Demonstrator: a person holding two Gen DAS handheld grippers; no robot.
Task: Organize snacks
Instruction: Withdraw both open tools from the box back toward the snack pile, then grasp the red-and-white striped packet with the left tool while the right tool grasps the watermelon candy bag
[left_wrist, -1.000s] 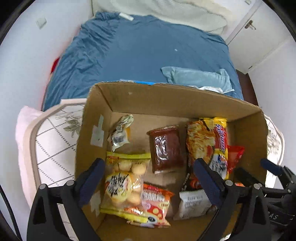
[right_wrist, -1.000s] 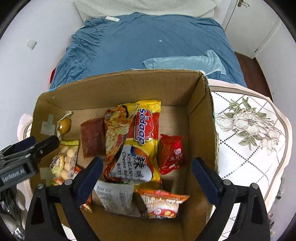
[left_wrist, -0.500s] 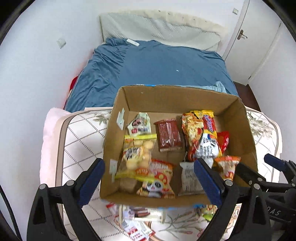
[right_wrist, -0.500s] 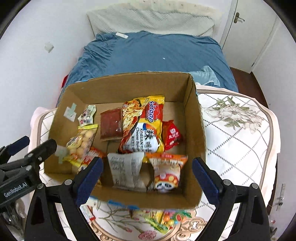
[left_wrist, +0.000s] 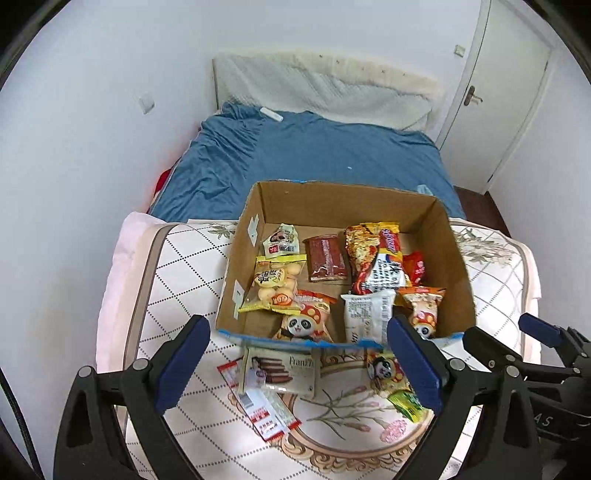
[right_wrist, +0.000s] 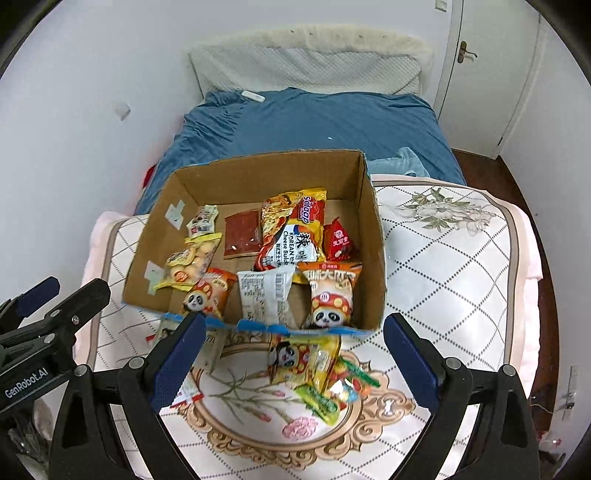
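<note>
Bed w/ blue sheet (left_wrist: 314, 158) behind the table; pale quilted headboard (left_wrist: 321, 88) against white wall. White door (left_wrist: 506, 92) at right w/ handle (right_wrist: 464, 51). Small white item (right_wrist: 253, 96) on sheet, maybe a remote. Table has floral quilted cloth (right_wrist: 461, 266).

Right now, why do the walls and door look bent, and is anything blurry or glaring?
Left wrist view: fisheye lens bows the door and walls, dark corners; the cardboard box is sharp under soft, even light. Right wrist view: same curving, door leaning; box and snack print are crisp, with only faint sheen on wrappers.
</note>
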